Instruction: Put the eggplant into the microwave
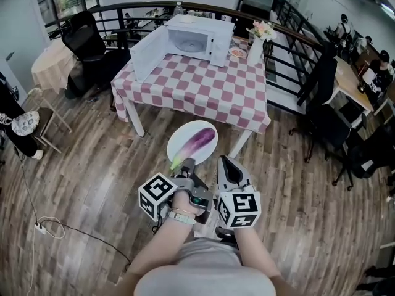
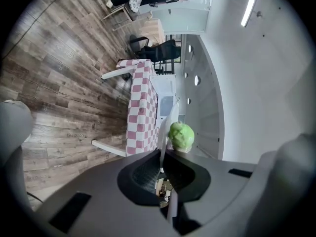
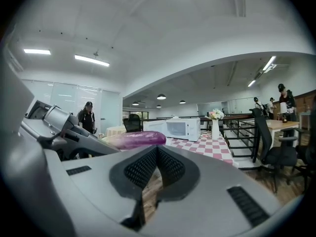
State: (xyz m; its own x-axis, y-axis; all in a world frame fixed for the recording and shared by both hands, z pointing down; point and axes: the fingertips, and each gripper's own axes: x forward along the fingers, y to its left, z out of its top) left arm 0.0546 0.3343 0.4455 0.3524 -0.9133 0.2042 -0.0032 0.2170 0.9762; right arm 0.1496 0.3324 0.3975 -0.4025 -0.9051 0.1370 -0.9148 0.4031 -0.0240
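A purple eggplant (image 1: 199, 142) with a green stem end lies on a white plate (image 1: 185, 134) held above the wooden floor. My left gripper (image 1: 185, 163) is shut on the plate's near rim. In the left gripper view the thin rim (image 2: 165, 127) runs between the jaws (image 2: 163, 154), with the green stem end (image 2: 181, 136) just beyond. My right gripper (image 1: 225, 160) sits beside the plate's right edge, shut, nothing visibly between its jaws (image 3: 157, 149). The eggplant (image 3: 136, 139) shows just past them. The white microwave (image 1: 194, 42) stands on the far table, door (image 1: 148, 54) swung open.
The table (image 1: 203, 85) has a red-and-white checked cloth; a vase of flowers (image 1: 258, 42) and a small dish (image 1: 237, 52) stand right of the microwave. Black office chairs (image 1: 92, 48) and a railing (image 1: 296, 60) surround it. A person (image 3: 88, 117) stands far off. A cable (image 1: 46, 227) lies on the floor.
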